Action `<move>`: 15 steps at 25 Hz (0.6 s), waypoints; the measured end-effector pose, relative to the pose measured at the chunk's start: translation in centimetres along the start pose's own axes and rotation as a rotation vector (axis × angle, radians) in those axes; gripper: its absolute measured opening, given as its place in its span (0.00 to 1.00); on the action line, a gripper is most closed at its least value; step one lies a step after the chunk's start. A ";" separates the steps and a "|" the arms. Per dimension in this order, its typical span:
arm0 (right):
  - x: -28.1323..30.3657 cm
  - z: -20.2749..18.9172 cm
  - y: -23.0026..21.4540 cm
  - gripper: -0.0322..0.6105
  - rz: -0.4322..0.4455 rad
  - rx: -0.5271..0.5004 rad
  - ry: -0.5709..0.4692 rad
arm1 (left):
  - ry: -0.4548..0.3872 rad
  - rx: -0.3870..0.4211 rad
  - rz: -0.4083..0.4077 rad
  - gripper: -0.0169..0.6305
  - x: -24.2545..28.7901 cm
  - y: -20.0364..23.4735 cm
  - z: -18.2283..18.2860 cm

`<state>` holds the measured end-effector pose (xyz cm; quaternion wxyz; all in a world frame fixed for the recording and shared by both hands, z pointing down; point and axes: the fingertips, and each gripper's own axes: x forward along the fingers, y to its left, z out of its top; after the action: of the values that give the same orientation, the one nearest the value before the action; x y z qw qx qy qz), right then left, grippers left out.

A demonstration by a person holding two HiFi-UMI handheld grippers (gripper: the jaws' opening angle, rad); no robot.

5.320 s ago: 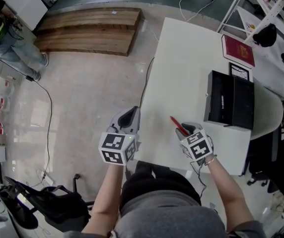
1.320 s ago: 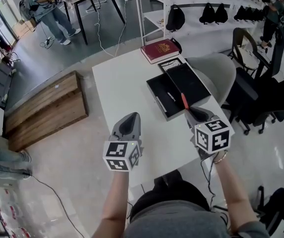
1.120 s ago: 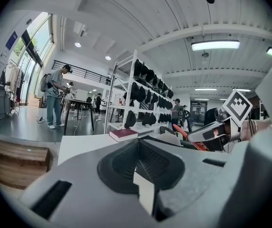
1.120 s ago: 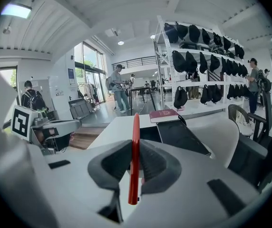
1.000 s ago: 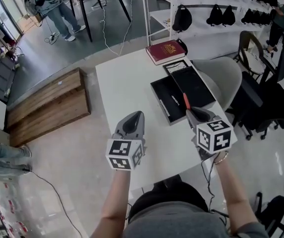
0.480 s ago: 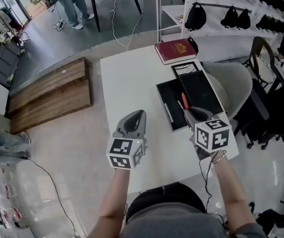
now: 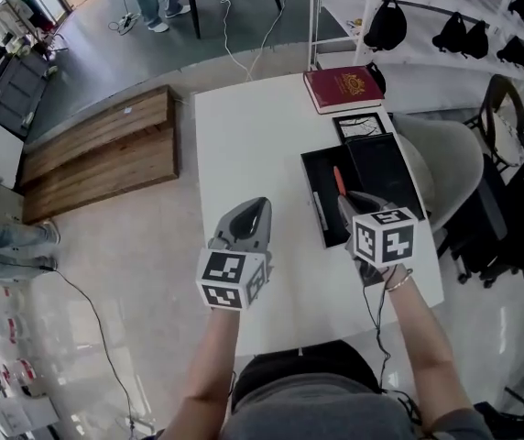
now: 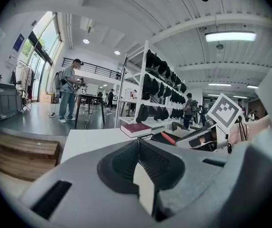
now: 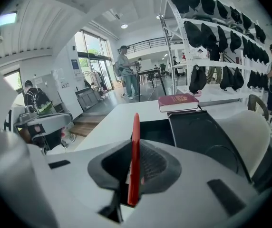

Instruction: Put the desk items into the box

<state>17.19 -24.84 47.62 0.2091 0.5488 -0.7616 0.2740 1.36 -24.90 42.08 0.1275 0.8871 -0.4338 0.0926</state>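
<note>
An open black box (image 7: pixel 329 200) lies on the white table (image 7: pixel 253 145), its lid (image 7: pixel 383 174) set against its right side. A black pen (image 7: pixel 318 211) lies inside the box. My right gripper (image 7: pixel 347 200) is shut on a red pen (image 7: pixel 338 180), whose tip points out over the box. In the right gripper view the red pen (image 9: pixel 135 132) stands upright between the pads of the right gripper (image 9: pixel 135 152), with the box (image 9: pixel 157 129) just beyond. My left gripper (image 7: pixel 247 220) is shut and holds nothing, over bare table left of the box.
A dark red book (image 7: pixel 344 88) and a small framed card (image 7: pixel 361 126) lie beyond the box. A grey chair (image 7: pixel 450 168) stands off the table's right edge. A wooden platform (image 7: pixel 97 149) is on the floor at left. Shelves with black bags (image 7: pixel 390 24) stand behind.
The right gripper has carried the red pen from over bare table to over the open box. The left gripper has stayed shut beside it. The head view has shifted.
</note>
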 end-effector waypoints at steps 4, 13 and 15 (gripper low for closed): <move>1.7 -0.1 -0.3 0.13 0.011 -0.012 0.038 | 0.005 -0.011 0.019 0.04 0.4 0.4 -0.2; 5.3 -1.8 -1.5 0.13 0.024 0.030 0.144 | 0.019 -0.036 0.066 0.04 0.8 1.6 -0.9; 5.9 -2.0 -1.6 0.13 0.017 0.018 0.162 | 0.021 -0.040 0.075 0.04 0.9 1.9 -1.0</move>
<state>16.94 -28.18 53.10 0.2625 0.5201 -0.7444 0.3262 0.34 -26.37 43.58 0.1463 0.8665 -0.4671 0.0979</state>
